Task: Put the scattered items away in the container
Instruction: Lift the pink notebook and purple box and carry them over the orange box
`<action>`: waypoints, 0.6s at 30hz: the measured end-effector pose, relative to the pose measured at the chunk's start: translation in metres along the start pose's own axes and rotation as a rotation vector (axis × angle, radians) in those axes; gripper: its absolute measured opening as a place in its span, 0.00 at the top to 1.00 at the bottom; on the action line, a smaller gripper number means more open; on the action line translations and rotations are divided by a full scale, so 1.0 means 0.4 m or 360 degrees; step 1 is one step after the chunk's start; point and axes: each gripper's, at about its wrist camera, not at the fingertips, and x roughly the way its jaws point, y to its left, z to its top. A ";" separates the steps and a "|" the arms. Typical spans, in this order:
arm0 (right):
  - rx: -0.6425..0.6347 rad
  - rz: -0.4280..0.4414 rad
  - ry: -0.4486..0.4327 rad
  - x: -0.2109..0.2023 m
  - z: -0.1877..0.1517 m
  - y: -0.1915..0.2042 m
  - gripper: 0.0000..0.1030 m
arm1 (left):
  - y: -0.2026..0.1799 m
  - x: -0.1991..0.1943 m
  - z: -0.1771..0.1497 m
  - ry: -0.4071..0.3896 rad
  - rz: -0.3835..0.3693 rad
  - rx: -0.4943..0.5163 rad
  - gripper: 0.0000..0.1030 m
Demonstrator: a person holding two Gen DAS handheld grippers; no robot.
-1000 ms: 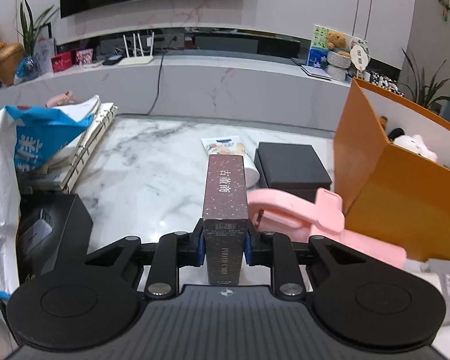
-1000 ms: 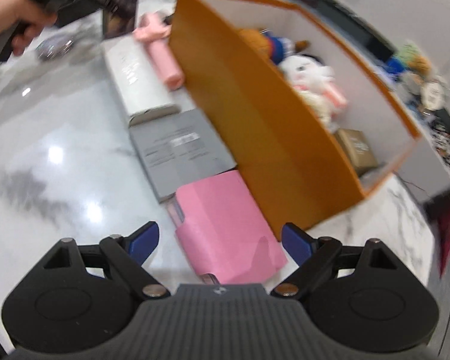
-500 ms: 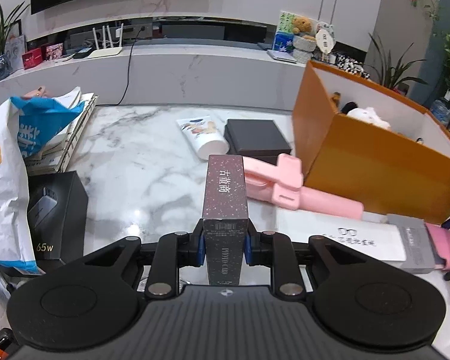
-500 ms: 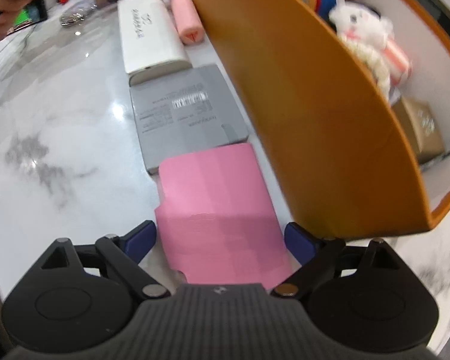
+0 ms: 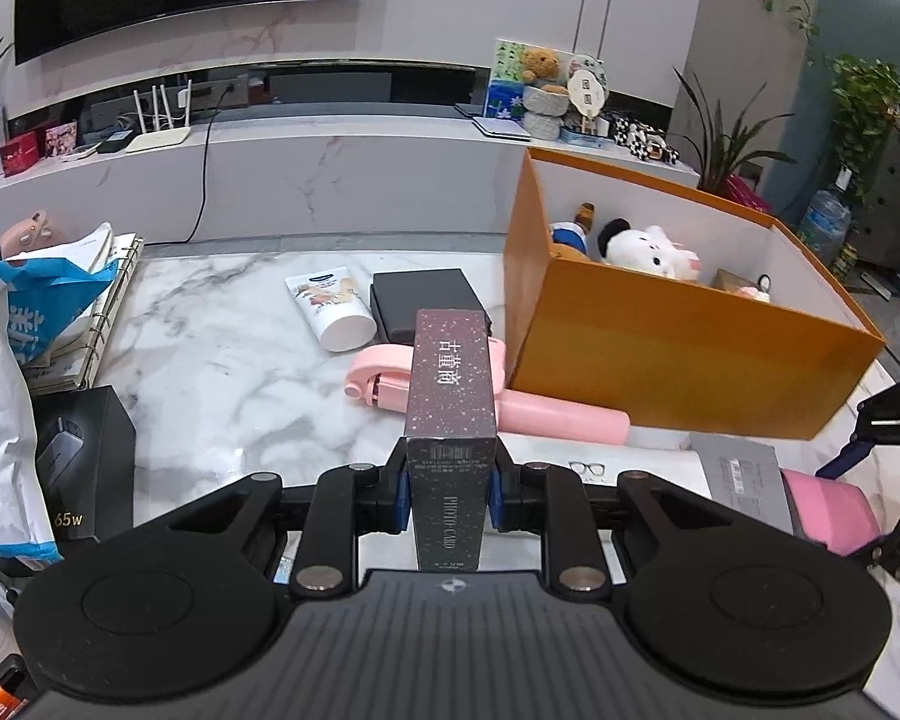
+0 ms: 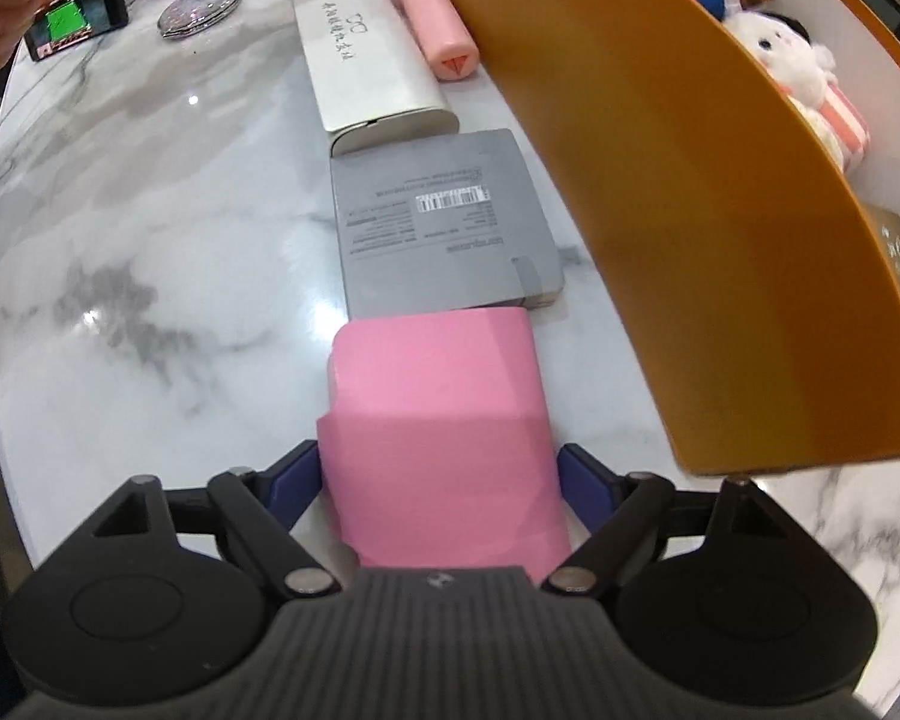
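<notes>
Left claw (image 5: 450, 495) clamps speckled box (image 5: 451, 396), long axis pointing forward.

An open orange container (image 5: 678, 360) with white inner walls stands at the table's 2 o'clock in the left wrist view, holding a white plush toy (image 5: 648, 249) and other toys. A dark speckled carton (image 5: 453, 396) is held lengthwise above the marble, pointing to 12 o'clock. A pink box (image 6: 444, 438) lies flat at 6 o'clock in the right wrist view, with a grey box (image 6: 444, 222), a white case (image 6: 366, 60) and a pink stick (image 6: 432, 30) lined up beyond it toward 12, beside the container's wall.
</notes>
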 end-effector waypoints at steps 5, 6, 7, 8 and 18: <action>0.0048 0.0008 0.0057 -0.014 -0.012 0.013 0.19 | -0.003 -0.025 0.002 -0.0002 -0.0016 0.0008 0.74; 0.0051 0.0002 0.0059 -0.017 -0.007 0.015 0.20 | -0.005 -0.032 0.003 -0.0005 -0.0021 0.0013 0.74; 0.0054 -0.0008 0.0054 -0.023 -0.002 0.018 0.20 | -0.009 -0.040 0.004 -0.0010 -0.0024 0.0022 0.74; 0.0060 -0.0022 0.0046 -0.033 -0.001 0.024 0.20 | -0.013 -0.048 0.005 -0.0016 -0.0027 0.0030 0.74; 0.0101 -0.0192 -0.0065 -0.199 0.032 0.053 0.20 | -0.075 -0.147 0.063 -0.0119 -0.0069 0.0133 0.74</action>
